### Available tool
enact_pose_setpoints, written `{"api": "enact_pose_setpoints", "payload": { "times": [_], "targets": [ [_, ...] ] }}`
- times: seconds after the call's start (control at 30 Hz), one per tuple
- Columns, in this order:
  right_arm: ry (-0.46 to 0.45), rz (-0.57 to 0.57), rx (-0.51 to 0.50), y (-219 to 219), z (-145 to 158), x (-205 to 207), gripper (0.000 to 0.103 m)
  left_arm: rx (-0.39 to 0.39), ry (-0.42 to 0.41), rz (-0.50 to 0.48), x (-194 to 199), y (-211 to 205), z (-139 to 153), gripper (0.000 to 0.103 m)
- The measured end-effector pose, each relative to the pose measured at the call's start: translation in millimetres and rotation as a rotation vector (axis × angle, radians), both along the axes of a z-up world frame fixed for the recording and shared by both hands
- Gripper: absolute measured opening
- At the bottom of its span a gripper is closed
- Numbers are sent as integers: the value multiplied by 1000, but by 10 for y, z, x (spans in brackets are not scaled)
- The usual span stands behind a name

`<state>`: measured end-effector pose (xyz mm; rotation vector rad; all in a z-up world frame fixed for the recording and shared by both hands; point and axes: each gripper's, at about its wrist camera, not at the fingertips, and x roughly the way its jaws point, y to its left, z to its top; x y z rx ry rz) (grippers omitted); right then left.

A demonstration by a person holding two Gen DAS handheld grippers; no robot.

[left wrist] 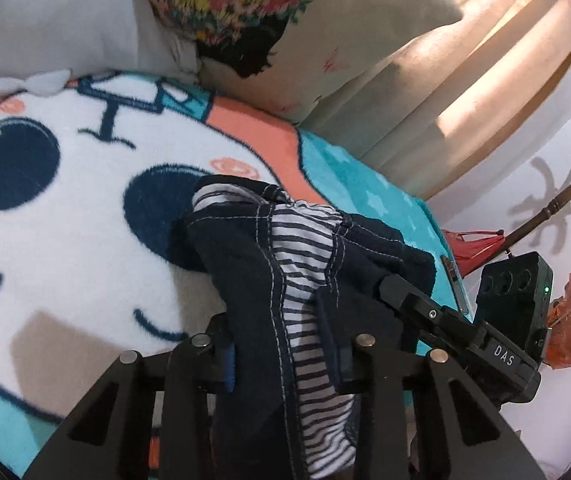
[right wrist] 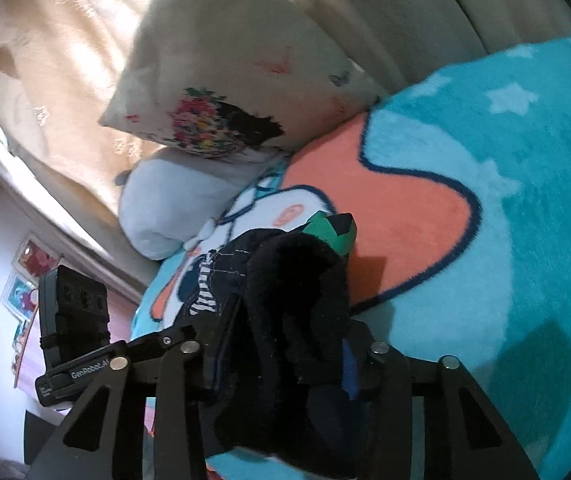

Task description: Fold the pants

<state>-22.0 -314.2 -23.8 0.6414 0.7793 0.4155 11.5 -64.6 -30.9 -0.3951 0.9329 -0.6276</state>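
**Pants bunched between both grippers, above the bed**

Blanket (left wrist: 65, 220) spreads wide and flat to the left; pillows (right wrist: 221, 80) line the far edge. Pants (left wrist: 253, 264), dark with striped lining, are lifted off it. Left gripper (left wrist: 285, 356) and right gripper (right wrist: 281, 364) are each clamped on a wad, about equally near. Long axis probably runs gripper to gripper; the right view is blurred.
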Motion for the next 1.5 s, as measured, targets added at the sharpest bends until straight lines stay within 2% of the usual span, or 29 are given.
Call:
{"api": "enact_pose_setpoints", "payload": {
  "times": [0.2,0.3,0.4,0.5,0.6,0.67,0.73,0.8,0.87,1.0,1.13,1.2,1.23,1.33,1.37,1.4,1.5],
  "targets": [
    [-68,52,-33,237,332,15,45,10,-70,47,-71,153,231,32],
    [-73,72,-44,358,383,140,45,35,-72,80,28,239,250,32],
    [-64,83,-68,485,337,281,45,80,-59,120,158,322,167,33],
    [-40,76,-129,598,195,399,45,127,-6,146,285,359,-45,33],
    [12,32,-178,610,-20,477,50,108,26,159,280,454,-125,35],
    [24,17,-158,568,-72,468,55,90,20,162,218,528,-55,35],
    [22,8,-134,523,-55,435,60,79,-13,173,131,629,34,42],
    [-5,4,-137,481,28,367,68,81,-48,201,66,727,94,56],
    [-31,2,-154,466,92,323,74,82,-52,228,60,802,89,58],
    [-28,29,-139,472,95,358,75,60,2,229,137,871,-78,58],
    [4,44,-136,548,-34,425,75,45,39,182,174,757,-214,58],
    [17,47,-128,567,-99,451,75,50,28,151,192,646,-226,66],
    [23,49,-120,573,-128,466,75,59,21,143,199,596,-220,66],
    [37,64,-82,597,-201,518,75,69,7,90,158,448,-191,66],
    [37,73,-82,609,-208,527,75,68,0,63,126,383,-185,59],
    [37,87,-82,628,-207,533,69,79,-12,51,98,341,-178,47],
    [28,107,-86,650,-160,503,51,141,-70,47,16,248,-83,36]
  ]
}}
